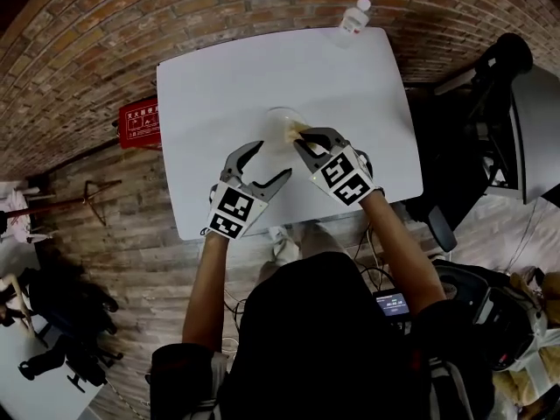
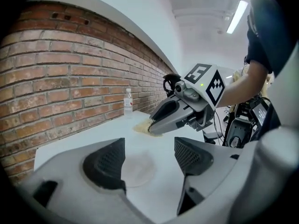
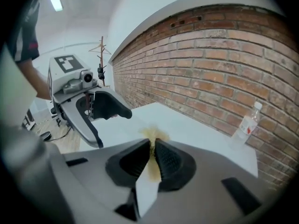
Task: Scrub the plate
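A pale, flat round plate [image 1: 278,119] lies on the white table [image 1: 219,86]. In the left gripper view the plate [image 2: 139,168] sits just ahead of my left gripper [image 2: 149,160], low between its jaws and untouched by the pads. That left gripper [image 1: 271,160] is open. My right gripper [image 1: 302,138] is shut on a small yellowish scrubbing cloth [image 3: 153,135]. The cloth [image 2: 141,127] rests on the table at the plate's far side. From the right gripper view the left gripper [image 3: 112,127] stands to the left, jaws apart.
A clear plastic bottle [image 1: 354,17] with a white cap stands at the table's far edge by the brick wall [image 3: 224,69]. A red box [image 1: 138,122] lies on the floor left of the table. Dark chairs and equipment [image 1: 490,121] stand to the right.
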The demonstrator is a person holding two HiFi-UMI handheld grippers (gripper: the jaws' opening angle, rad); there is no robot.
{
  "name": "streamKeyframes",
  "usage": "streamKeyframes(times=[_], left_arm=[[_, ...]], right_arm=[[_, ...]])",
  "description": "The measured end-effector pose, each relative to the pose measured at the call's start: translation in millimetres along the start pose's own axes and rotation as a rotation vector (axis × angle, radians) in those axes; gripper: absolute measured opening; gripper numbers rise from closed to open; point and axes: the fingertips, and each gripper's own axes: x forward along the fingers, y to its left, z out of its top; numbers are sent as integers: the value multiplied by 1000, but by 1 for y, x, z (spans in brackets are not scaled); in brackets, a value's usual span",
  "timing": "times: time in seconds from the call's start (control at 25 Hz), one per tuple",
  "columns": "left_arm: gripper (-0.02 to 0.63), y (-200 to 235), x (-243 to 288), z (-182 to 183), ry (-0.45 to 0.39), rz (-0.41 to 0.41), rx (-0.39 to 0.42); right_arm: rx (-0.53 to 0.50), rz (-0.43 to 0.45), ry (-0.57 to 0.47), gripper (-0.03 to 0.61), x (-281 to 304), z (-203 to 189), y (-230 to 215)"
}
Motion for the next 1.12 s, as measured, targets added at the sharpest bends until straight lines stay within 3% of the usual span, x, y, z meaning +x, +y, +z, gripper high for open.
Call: streamKeyframes(times=[0.16, 0.4, 0.52, 0.8, 1.12], left_arm=[[241, 0, -16, 14, -42, 29, -1], [140, -13, -39, 24, -67, 53, -29], [64, -12, -57, 36, -131, 80, -50], [29, -14, -90, 53, -190, 124, -58], [20, -27, -107, 59, -229, 106, -96]], right_arm=[[65, -21, -56, 44, -14, 17, 3], [76, -69, -89, 44, -36, 26, 12], [86, -86, -126, 44, -47, 38, 20], [106, -118, -203, 44, -69, 59, 44], [125, -150, -241, 44, -85, 64, 67]])
